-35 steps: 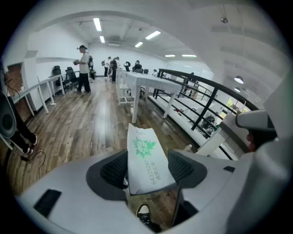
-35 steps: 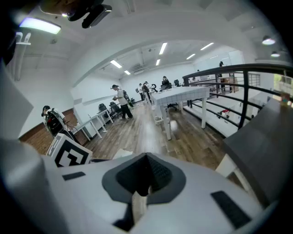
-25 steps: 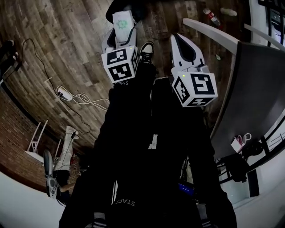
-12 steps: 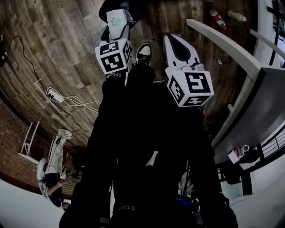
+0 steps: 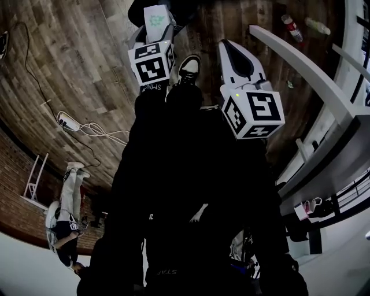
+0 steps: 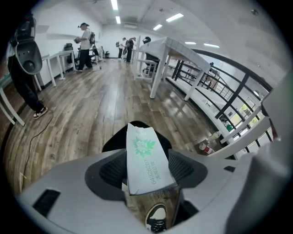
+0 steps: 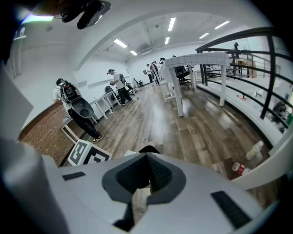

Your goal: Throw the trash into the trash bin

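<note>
My left gripper is shut on a white paper pack with a green leaf print, which stands up between the two jaws. In the head view that pack pokes out past the left gripper over a black round thing on the wooden floor, perhaps the bin. The same black shape shows behind the pack. My right gripper hangs beside it, above a dark trouser leg and a shoe. Its jaws meet at the tips with nothing between them.
A white table runs along the right. A red bottle and a clear bottle lie on the floor beyond it. A power strip with cables lies at the left. People stand far off.
Both grippers have sunk toward the floor, and the left one with the pack now sits closer to the black thing at the top of the head view. The grip on the pack is unchanged.
</note>
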Tool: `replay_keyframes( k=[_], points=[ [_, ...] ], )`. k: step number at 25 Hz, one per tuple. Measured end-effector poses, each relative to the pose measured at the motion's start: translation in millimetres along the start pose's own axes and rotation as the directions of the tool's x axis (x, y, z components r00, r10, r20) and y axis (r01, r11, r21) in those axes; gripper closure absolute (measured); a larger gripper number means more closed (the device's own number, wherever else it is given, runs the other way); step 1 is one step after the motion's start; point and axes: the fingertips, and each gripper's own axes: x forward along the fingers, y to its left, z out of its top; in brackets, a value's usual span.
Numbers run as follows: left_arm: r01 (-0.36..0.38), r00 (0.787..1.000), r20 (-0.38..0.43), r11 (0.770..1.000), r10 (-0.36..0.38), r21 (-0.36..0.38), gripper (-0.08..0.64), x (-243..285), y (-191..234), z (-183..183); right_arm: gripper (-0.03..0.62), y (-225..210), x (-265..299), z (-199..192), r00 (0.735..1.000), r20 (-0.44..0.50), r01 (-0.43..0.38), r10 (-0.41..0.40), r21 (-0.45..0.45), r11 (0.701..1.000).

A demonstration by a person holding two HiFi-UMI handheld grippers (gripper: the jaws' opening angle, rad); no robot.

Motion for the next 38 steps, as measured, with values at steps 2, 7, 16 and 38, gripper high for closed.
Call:
replay_keyframes(
  k=[2,7,16,38],
  points=[
    [-0.002,1.0,-0.006,1.0,0.002,-0.003,0.276,6.8,5.1,-3.8,0.577,2.7,4.4,-4.1,1.0,-0.006,-0.005,0.005,0.002,1.0],
    [-0.003,1.0,-0.016,1.0,0.003,0.002,0.276,19.7,14.2,-11.0,0.577,7.7,10.2,-16.7,1.0,-0.023,-0.019,0.019,0.01,1.0],
    [-0.008,0.999,-0.038,1.0,0.009,0.003,0.258,28.4,20.1,-14.5,0.577,2.6,9.9,-27.2,0.999,-0.034,-0.007,0.007,0.02,1.0],
    [0.065,0.989,0.128,0.998,-0.067,0.021,0.296,-207.1,-83.2,99.4,0.577,44.5,-178.5,91.1,0.992,0.124,0.022,-0.027,0.042,0.999]
  ],
)
